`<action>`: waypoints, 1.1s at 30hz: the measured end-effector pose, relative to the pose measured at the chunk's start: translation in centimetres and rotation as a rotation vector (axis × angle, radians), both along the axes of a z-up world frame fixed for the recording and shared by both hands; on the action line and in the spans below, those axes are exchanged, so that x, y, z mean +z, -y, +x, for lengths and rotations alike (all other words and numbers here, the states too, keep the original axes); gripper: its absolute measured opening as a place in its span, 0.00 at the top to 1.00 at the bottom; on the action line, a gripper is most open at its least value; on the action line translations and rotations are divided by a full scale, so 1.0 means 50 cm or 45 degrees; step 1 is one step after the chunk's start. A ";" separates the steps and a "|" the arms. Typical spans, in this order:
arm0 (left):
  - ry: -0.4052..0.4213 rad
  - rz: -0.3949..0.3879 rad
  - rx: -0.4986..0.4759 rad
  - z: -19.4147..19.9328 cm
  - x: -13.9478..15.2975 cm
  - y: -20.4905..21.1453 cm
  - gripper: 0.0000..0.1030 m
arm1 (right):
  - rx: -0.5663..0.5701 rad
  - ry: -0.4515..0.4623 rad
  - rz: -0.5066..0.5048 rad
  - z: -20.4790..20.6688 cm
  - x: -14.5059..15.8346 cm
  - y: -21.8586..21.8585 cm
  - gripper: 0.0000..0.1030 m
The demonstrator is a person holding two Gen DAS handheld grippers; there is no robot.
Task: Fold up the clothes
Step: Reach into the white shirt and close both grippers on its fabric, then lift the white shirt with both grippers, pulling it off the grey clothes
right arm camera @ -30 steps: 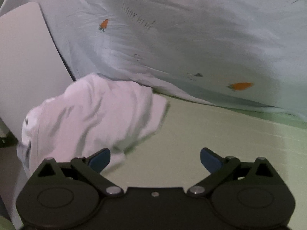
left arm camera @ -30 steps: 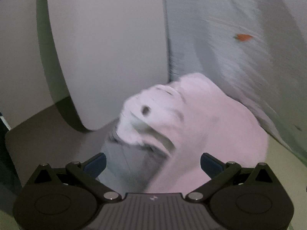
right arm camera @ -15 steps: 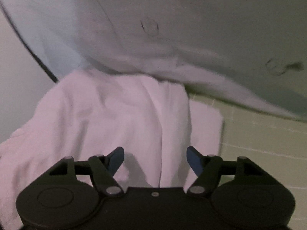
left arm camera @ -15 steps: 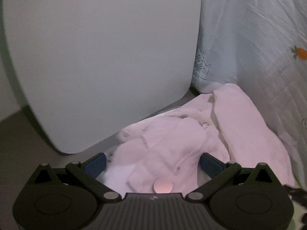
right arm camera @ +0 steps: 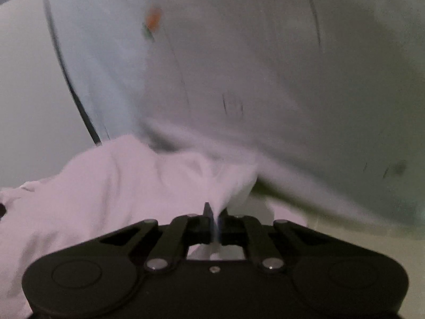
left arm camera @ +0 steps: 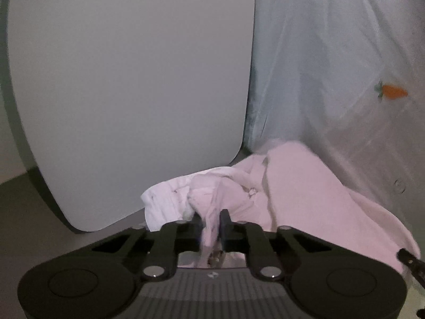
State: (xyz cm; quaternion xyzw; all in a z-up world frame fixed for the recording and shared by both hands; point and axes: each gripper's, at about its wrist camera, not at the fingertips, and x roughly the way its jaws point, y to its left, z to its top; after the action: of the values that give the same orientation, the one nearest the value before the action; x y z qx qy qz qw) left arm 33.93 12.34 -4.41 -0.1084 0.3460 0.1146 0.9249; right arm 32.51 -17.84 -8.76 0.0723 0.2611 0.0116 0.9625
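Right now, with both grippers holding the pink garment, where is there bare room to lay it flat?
Free: the pale green surface right of the pink garment, bordered above by the carrot-print sheet. Also the grey strip left of the white panel. Crowded: the corner where panel, sheet and garment meet, and around the left gripper and right gripper.

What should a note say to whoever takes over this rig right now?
Left tool: shut on a bunched fold of the pink garment.
Right tool: shut on another part of the same garment.
The garment lies crumpled by the white board and the carrot-print sheet.
Done: both grasps.
Left: lift, spread it flat, then make every fold. The right view is blurred.
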 end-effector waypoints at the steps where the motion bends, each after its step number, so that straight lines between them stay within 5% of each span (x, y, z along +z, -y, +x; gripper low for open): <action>1: 0.015 -0.003 -0.012 -0.010 0.013 0.006 0.90 | 0.004 0.045 -0.032 -0.015 0.017 -0.003 0.97; 9: 0.169 0.000 -0.158 -0.132 0.132 0.091 0.93 | -0.077 0.331 -0.200 -0.231 0.188 0.001 0.97; 19: 0.336 -0.022 -0.355 -0.372 0.250 0.215 0.94 | -0.472 0.576 -0.298 -0.593 0.337 0.154 0.97; 33: 0.333 -0.154 -0.654 -0.667 0.280 0.491 0.93 | -0.921 0.623 -0.383 -1.045 0.405 0.468 0.97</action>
State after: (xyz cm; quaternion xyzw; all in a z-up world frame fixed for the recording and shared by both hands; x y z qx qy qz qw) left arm 0.61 -12.23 9.56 -0.0860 0.2462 -0.1591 0.9522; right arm -19.72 -41.24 11.51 0.0137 -0.0169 -0.3464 0.9378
